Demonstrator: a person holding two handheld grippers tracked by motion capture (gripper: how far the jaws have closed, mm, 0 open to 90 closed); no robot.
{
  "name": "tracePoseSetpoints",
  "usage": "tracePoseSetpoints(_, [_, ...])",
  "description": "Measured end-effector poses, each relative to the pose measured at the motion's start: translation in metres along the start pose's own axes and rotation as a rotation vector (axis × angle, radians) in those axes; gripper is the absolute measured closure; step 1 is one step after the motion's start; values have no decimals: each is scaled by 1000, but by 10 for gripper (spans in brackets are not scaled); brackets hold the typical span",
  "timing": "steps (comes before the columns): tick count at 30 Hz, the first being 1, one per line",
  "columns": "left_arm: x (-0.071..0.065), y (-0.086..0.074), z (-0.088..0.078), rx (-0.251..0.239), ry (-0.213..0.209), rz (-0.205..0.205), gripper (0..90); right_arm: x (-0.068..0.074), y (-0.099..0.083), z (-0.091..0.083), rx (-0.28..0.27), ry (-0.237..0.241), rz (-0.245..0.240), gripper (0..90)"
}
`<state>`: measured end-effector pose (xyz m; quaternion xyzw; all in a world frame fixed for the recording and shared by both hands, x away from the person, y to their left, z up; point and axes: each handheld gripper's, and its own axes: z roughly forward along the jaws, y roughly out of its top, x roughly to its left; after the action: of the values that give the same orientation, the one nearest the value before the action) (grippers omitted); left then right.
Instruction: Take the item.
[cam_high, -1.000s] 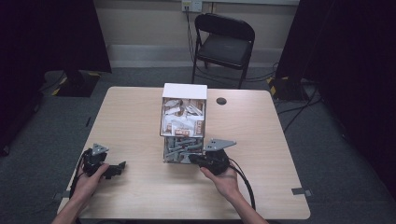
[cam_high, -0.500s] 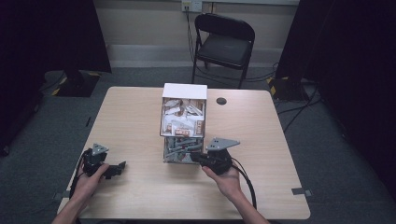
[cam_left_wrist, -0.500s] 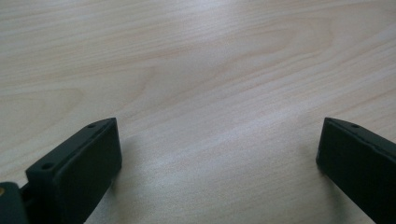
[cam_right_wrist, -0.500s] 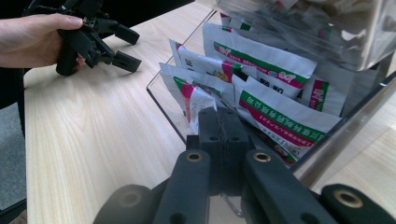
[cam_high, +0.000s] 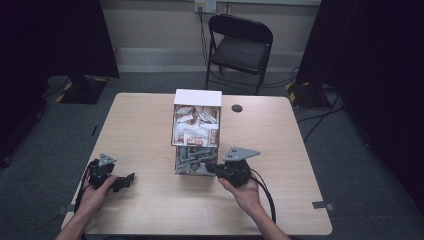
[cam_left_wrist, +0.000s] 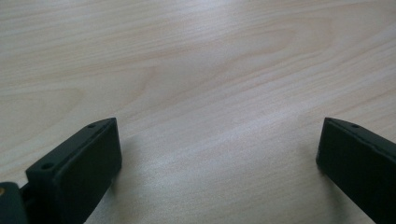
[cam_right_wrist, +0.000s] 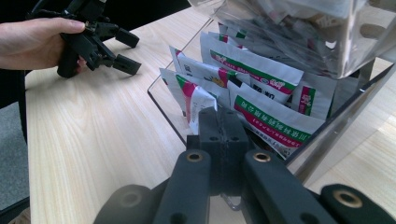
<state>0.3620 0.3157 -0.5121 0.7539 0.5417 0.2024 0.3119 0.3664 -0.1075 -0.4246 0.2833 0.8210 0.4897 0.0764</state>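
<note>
Left gripper (cam_high: 122, 181) rests low on the bare table (cam_high: 145, 135), jaws wide apart with nothing between them, well clear of the clear dispenser box (cam_high: 196, 134) off to its right. Right gripper (cam_right_wrist: 218, 122) sits at the box's open lower front, jaws pressed together on the edge of a white sachet (cam_right_wrist: 196, 103) with red and green print. Judging by this, one sachet is gripped but not yet drawn out; the rest stay packed beside it.

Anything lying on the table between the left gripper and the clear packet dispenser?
Nothing: high view shows bare wood between the left gripper and the dispenser.
</note>
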Motion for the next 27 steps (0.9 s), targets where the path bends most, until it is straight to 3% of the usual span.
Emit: tracePoseSetpoints(27, [0,0,0,0,0,1,0,3,10,-23,-83,49,49,900])
